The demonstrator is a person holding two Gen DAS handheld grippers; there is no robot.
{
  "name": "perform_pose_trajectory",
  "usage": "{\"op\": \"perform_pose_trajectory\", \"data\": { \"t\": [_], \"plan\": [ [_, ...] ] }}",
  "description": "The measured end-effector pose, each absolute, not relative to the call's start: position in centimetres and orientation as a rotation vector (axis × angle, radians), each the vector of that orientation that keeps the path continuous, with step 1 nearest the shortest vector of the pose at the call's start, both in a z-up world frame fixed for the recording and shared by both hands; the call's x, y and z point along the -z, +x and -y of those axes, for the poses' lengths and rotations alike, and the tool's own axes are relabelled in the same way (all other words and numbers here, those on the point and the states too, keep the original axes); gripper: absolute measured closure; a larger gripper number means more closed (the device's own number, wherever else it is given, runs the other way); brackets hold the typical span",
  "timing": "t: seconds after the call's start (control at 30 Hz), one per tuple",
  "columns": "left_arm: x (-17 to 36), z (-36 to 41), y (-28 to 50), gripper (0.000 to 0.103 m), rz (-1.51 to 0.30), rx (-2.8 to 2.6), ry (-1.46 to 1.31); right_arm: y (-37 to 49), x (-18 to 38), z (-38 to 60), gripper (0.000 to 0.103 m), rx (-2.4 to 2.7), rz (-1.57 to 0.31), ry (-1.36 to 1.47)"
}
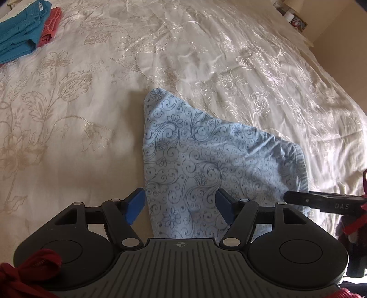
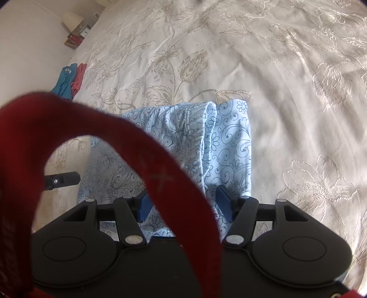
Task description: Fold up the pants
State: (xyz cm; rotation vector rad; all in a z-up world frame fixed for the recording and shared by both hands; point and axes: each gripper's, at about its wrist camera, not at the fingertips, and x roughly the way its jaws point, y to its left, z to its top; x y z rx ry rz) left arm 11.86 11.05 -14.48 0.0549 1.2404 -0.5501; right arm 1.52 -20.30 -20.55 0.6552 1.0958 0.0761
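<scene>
Light blue pants with a dark floral scroll print lie folded on the cream bedspread. My left gripper hovers over their near end, its blue fingers wide apart and pressing on nothing, so it is open. In the right wrist view the pants show a folded layer with a seam running down the middle. My right gripper is open over their near edge, partly hidden by a red strap. Its black finger reaches in from the right beside the gathered waistband.
Folded teal and red clothes lie at the bed's far left corner. A nightstand with a lamp and a clock stands by the wall. The embroidered bedspread stretches away beyond and beside the pants.
</scene>
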Motion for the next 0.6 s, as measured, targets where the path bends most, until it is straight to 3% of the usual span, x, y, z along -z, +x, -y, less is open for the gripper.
{"op": "perform_pose_trajectory", "data": {
  "t": [0.2,0.23,0.27,0.3,0.6],
  "plan": [
    [14.2,-11.4,10.3,0.037,-1.235,0.552,0.052,0.9,21.3,20.4,0.041,-0.053,-1.089,0.697],
    [14.2,-11.3,10.1,0.037,-1.235,0.557,0.057,0.9,21.5,20.6,0.049,-0.057,-1.081,0.726],
    [14.2,-11.2,9.9,0.037,-1.234,0.562,0.063,0.7,21.6,20.9,0.079,-0.061,-1.067,0.766],
    [14.1,-11.1,9.5,0.037,-1.229,0.568,0.067,0.5,21.6,21.1,0.081,-0.062,-1.06,0.793],
    [13.6,-10.0,8.5,0.037,-1.2,0.619,0.087,-1.2,15.6,19.6,0.083,-0.071,-0.971,0.7]
  ]
}}
